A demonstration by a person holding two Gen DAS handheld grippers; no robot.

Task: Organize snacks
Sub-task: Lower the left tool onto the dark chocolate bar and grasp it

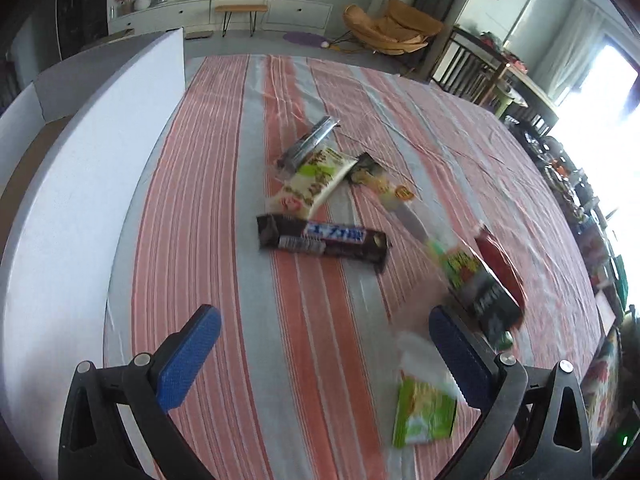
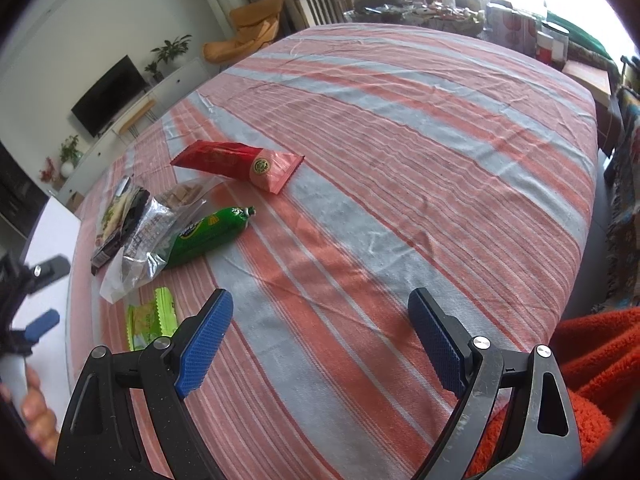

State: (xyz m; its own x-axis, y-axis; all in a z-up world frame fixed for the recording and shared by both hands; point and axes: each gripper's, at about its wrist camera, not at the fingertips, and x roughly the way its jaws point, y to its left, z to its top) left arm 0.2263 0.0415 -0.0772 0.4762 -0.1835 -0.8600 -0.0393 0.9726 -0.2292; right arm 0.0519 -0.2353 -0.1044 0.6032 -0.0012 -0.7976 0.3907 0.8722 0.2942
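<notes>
Snacks lie in a loose scatter on the striped red-and-grey cloth point(image 2: 400, 128) covering the tabletop. Dark chocolate bar point(image 1: 322, 242) crosswise at centre of the left wrist view; cream-and-green packet point(image 1: 314, 184) touching its far edge, a silver-black wrapper point(image 1: 306, 144) just behind that. Small yellow-green sachet point(image 1: 424, 414) close in, beside the right-hand finger of the left tool point(image 1: 324, 360). Further packets to the right of the bar are blurred.

Right wrist view: red pouch point(image 2: 240, 164) set apart from the heap; green packet point(image 2: 208, 236) near it, its end under a crinkled clear bag point(image 2: 148, 240).

Left tool: jaws spread wide, nothing between them. Right tool point(image 2: 320, 344): jaws likewise wide apart, empty, over bare cloth well clear of the snacks.

White board point(image 1: 92, 184) stands upright along the left edge of the tabletop. Orange sleeve point(image 2: 592, 364) at lower right. Cluttered second table point(image 2: 420, 8) beyond the far edge.
</notes>
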